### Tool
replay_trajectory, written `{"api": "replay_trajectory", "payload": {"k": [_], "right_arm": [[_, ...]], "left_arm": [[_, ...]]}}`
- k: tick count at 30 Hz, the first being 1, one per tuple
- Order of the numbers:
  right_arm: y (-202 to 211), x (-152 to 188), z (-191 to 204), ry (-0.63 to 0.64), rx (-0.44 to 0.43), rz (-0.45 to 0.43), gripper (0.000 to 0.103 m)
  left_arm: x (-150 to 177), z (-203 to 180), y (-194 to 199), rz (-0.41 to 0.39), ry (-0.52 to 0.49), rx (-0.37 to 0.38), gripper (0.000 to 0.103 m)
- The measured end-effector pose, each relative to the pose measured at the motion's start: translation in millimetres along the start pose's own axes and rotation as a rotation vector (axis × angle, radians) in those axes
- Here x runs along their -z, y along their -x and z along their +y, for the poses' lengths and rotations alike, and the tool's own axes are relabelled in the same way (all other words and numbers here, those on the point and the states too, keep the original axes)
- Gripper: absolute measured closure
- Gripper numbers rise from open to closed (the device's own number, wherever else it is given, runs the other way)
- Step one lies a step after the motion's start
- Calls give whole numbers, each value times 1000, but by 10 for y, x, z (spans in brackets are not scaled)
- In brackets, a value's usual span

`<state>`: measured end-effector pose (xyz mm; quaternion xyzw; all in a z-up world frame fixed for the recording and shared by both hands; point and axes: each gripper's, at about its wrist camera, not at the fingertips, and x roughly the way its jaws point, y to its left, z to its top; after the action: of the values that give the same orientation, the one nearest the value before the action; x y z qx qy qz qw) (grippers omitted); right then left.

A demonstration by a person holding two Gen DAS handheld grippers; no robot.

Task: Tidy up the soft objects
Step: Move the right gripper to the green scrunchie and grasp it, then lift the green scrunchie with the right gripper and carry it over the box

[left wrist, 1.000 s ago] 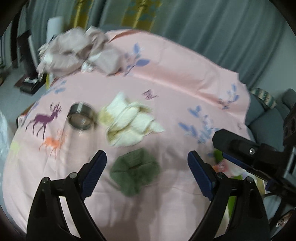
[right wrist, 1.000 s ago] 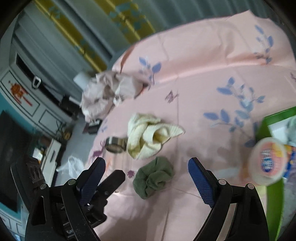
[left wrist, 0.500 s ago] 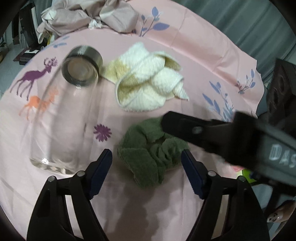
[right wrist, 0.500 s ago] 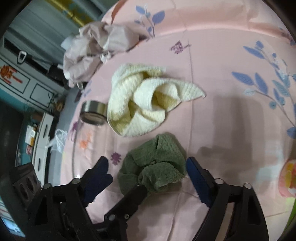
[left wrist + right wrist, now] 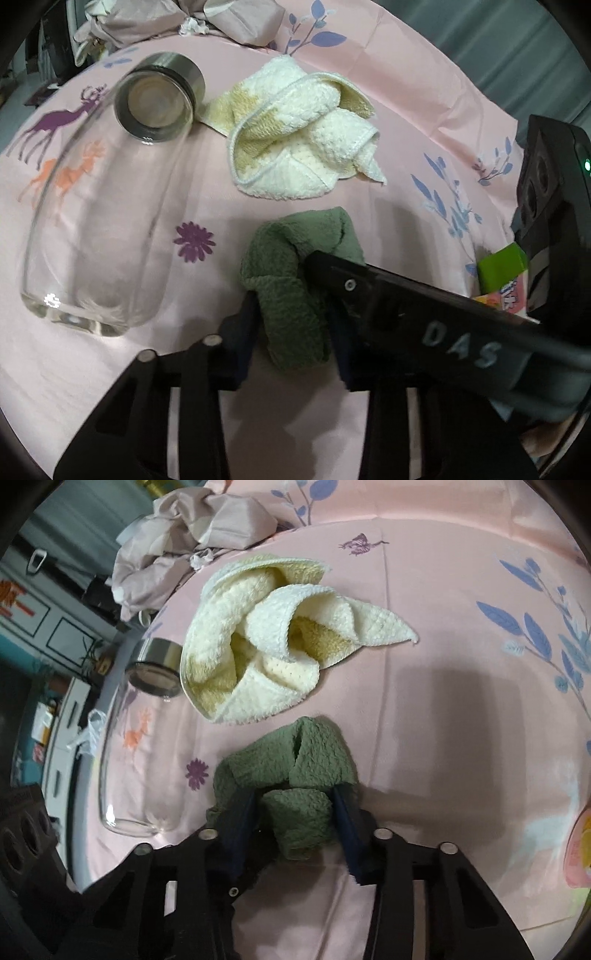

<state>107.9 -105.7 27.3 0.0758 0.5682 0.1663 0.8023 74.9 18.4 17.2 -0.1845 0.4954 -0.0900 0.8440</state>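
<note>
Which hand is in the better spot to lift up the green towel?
Probably both together. The left gripper and right gripper are each closing with a fold of the green towel between their pads, so neither is clearly better.

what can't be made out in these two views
- Green towel: near end, left view, hidden by the right gripper's arm; both grippers are closing on it.
- Jar: its contents, glare and blur in both views.
- Tub: cut off by the right view's edge.
- Pink cloth pile: cut off at the left view's top.

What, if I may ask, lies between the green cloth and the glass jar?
Only bare pink sheet with a printed purple flower lies between green cloth and glass jar, seen in both wrist views.
</note>
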Motion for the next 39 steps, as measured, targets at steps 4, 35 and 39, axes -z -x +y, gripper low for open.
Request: {"api": "replay_trajectory", "payload": {"k": [4, 35, 39], "right_arm": [[1, 28, -4, -5, -80, 18, 83], [1976, 493, -142, -29, -68, -500, 83], [2206, 597, -305, -66, -47, -561, 83]], "left_arm": [[16, -58, -3, 20, -16, 36, 85], [243, -1580, 1186, -279, -433, 152, 87], [291, -1838, 1219, -294, -497, 182, 87]]}}
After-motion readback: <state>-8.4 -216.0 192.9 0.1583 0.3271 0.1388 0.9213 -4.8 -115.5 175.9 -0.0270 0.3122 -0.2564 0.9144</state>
